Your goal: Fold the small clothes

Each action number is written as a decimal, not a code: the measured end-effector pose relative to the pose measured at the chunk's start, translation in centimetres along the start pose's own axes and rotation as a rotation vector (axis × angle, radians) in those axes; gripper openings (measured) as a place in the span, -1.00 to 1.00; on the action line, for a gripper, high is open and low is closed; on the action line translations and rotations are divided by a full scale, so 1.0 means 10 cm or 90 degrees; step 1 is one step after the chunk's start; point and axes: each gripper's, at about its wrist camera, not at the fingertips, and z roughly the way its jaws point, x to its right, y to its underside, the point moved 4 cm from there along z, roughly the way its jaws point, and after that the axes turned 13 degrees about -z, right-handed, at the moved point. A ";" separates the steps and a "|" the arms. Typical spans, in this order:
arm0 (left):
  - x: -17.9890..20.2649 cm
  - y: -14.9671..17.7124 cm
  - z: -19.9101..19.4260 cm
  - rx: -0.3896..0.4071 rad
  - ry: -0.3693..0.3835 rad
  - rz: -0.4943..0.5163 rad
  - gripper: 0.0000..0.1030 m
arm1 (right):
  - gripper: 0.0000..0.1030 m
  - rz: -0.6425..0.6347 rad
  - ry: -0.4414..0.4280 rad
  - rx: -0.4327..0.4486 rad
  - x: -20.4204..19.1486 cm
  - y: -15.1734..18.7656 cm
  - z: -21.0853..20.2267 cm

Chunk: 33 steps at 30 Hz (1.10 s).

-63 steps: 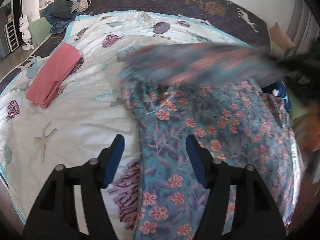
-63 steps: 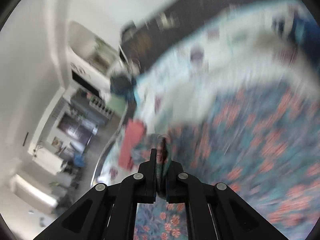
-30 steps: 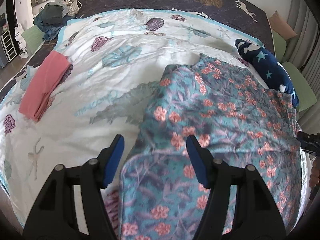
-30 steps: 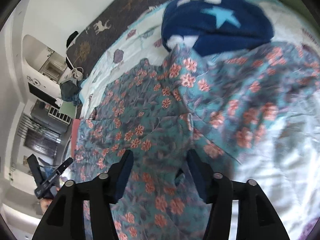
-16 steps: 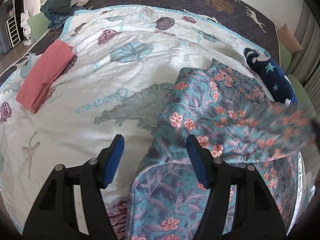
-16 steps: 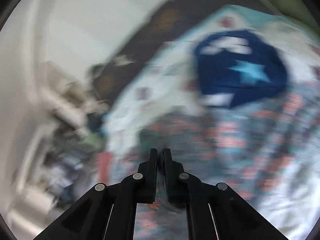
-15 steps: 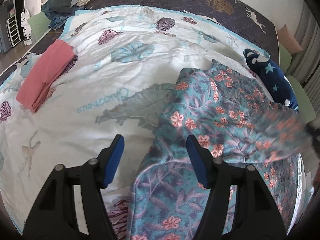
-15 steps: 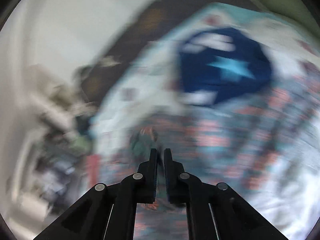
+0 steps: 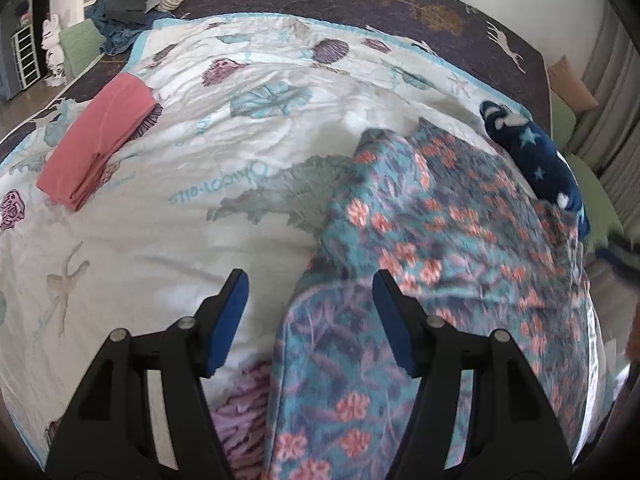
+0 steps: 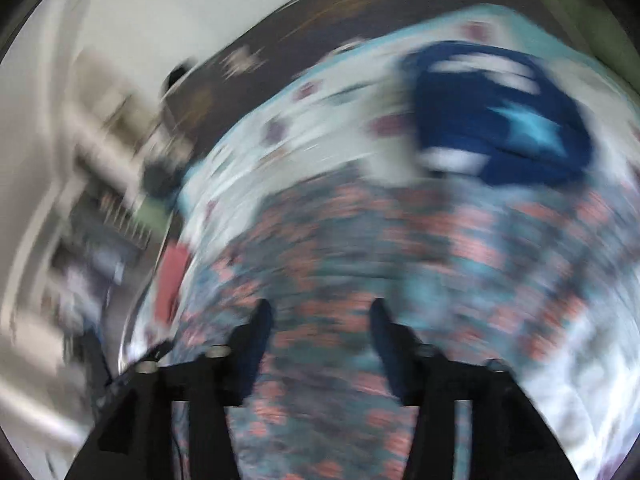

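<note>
Looking down over a bed spread with a white sea-creature blanket [image 9: 168, 240]. Lying across the bed's right half, from 1 o'clock down to 6 o'clock in the left wrist view: a teal floral garment [image 9: 440, 248], partly folded over itself, its near flap reaching the bottom edge. Hovering above it, the left gripper [image 9: 310, 312], released, 2 blue-padded fingers [image 9: 228, 320] spread apart and gripping nothing, the garment's left edge passing between them below. Resting at 10 o'clock, well apart from the garment: a folded pink cloth [image 9: 96, 144]. Sitting at 2 o'clock, just beside the garment's far corner: a navy star-patterned soft toy [image 9: 548, 164]. Showing heavy blur in the right wrist view: the right gripper [image 10: 322, 320], jaws opening, nothing pinched between them, the floral garment [image 10: 400, 240] spreading underneath.
</note>
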 end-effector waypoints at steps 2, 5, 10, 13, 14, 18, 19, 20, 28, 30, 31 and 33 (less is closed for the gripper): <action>0.02 0.07 -0.01 -0.005 -0.005 0.024 0.27 | 0.24 -0.059 -0.042 -0.035 -0.33 -0.22 0.28; 0.06 0.15 0.00 -0.010 -0.015 0.067 0.27 | 0.31 -0.104 -0.125 -0.093 -0.78 -0.56 0.83; 0.05 0.14 0.13 -0.022 -0.037 0.081 0.27 | 0.32 -0.145 -0.198 -0.172 -1.29 -0.89 1.62; 0.05 0.08 0.18 -0.030 -0.018 0.069 0.27 | 0.38 -0.168 -0.198 -0.239 -1.40 -0.98 2.11; 0.06 0.07 0.19 -0.033 -0.012 0.069 0.22 | 0.38 -0.165 -0.194 -0.261 -1.41 -1.01 2.26; 0.12 0.03 0.26 -0.043 0.005 0.078 -0.13 | 0.38 -0.166 -0.238 -0.321 -1.44 -1.00 2.61; 0.13 0.02 0.27 -0.043 0.009 0.076 -0.17 | 0.38 -0.176 -0.253 -0.342 -1.48 -0.97 2.70; 0.13 0.01 0.28 -0.042 0.014 0.074 -0.19 | 0.38 -0.184 -0.262 -0.359 -1.52 -0.94 2.74; 0.10 -0.04 0.30 -0.020 0.023 0.057 -0.37 | 0.41 -0.201 -0.426 -0.370 -2.12 -0.79 2.81; 0.05 -0.04 0.28 -0.012 0.022 0.046 -0.37 | 0.41 -0.185 -0.466 -0.334 -2.26 -0.87 2.76; 0.01 -0.04 0.27 -0.009 0.024 0.032 -0.37 | 0.41 -0.183 -0.473 -0.308 -2.28 -0.92 2.68; -0.06 -0.05 0.26 -0.010 0.029 0.010 -0.37 | 0.41 -0.182 -0.472 -0.257 -2.27 -1.02 2.55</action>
